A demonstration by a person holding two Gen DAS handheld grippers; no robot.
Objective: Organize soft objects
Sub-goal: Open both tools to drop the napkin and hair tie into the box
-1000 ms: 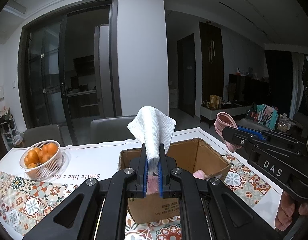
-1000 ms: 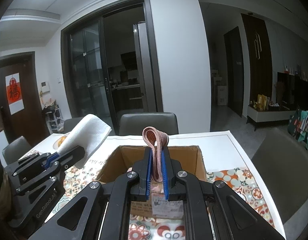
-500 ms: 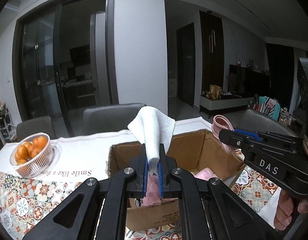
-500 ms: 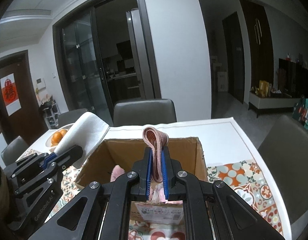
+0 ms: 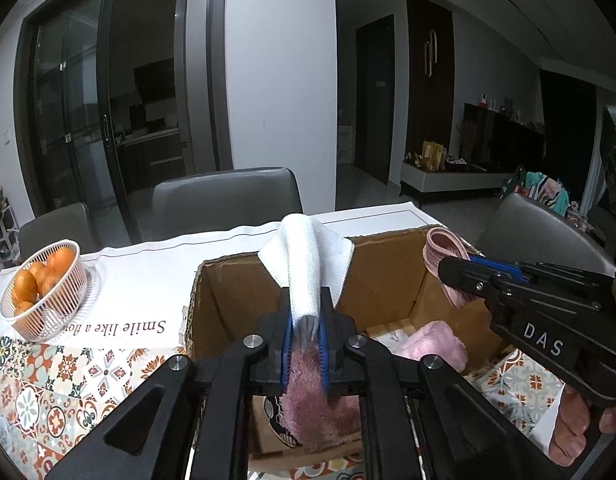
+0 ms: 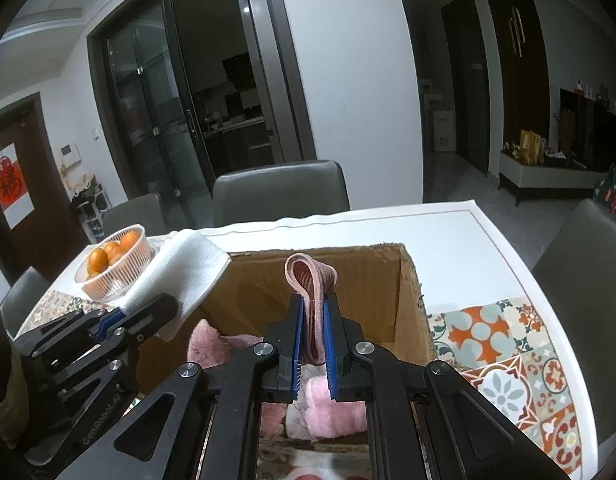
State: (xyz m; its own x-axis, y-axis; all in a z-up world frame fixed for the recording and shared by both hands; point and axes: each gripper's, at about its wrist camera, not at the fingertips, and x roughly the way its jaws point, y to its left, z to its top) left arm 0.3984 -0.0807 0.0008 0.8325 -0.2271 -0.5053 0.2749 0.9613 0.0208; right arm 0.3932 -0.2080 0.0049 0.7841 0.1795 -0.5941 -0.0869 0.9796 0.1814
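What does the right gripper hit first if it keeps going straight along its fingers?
Probably the far inner wall of the cardboard box. The right gripper, shut on a pink ribbed cloth, aims over the pink plush items inside; depth is unclear.
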